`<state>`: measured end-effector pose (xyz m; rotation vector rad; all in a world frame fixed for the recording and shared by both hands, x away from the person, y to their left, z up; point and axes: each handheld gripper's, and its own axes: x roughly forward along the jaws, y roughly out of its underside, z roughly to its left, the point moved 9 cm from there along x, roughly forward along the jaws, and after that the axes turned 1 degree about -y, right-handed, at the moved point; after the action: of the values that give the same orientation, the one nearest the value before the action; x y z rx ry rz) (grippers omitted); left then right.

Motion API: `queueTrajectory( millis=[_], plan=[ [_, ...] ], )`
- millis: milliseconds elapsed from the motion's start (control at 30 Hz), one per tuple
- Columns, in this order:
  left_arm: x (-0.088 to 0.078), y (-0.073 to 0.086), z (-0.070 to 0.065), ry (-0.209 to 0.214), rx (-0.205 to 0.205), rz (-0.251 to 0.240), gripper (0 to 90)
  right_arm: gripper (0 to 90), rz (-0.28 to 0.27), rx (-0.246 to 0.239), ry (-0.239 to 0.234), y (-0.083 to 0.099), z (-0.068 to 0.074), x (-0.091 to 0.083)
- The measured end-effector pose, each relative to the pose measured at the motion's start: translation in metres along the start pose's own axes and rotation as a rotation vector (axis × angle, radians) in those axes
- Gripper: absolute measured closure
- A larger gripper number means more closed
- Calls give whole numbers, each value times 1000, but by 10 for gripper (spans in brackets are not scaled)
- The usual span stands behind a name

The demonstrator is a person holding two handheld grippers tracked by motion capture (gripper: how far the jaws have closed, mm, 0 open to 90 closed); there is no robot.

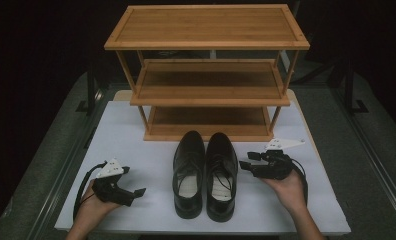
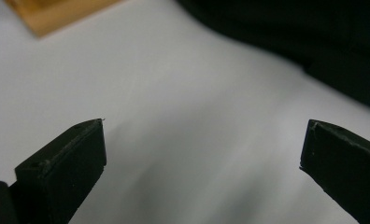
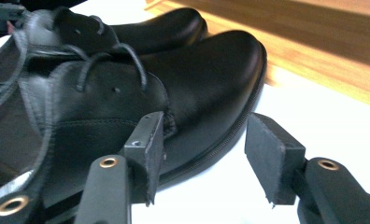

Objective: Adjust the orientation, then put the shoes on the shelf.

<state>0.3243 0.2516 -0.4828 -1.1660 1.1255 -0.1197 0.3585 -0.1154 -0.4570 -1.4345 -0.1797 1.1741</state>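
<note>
Two black leather lace-up shoes stand side by side on the white table top (image 1: 136, 125), toes toward the shelf: the left shoe (image 1: 189, 172) and the right shoe (image 1: 221, 175). My right gripper (image 1: 247, 161) is open just beside the right shoe (image 3: 192, 88), jaws pointing at its side near the sole, with nothing between them. My left gripper (image 1: 138, 192) lies open on the table, left of the left shoe and apart from it. In the left gripper view its fingers (image 2: 61, 168) frame bare white table, with a blurred dark shape (image 2: 314, 42) beyond.
A three-tier bamboo shoe rack (image 1: 206, 75) stands at the back of the table, all its shelves bare. Its bottom shelf (image 3: 323, 51) lies just beyond the shoe toes. Dark floor and metal frame rails surround the table.
</note>
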Motion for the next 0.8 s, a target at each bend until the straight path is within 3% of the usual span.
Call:
queueTrajectory(
  millis=[500, 567, 767, 800],
  plan=[
    [7, -75, -24, 69, 44, -109, 0, 354, -62, -14, -51, -19, 27, -14],
    [7, -82, -28, 88, 53, -121, 73, 348, -69, -18, -57, -22, 30, -16],
    [15, -104, -37, 115, 64, -153, 87, 366, -64, -43, -65, -27, 39, -16],
    [16, -107, -39, 124, 68, -158, 126, 366, -66, -45, -70, -28, 40, -16]
  ],
)
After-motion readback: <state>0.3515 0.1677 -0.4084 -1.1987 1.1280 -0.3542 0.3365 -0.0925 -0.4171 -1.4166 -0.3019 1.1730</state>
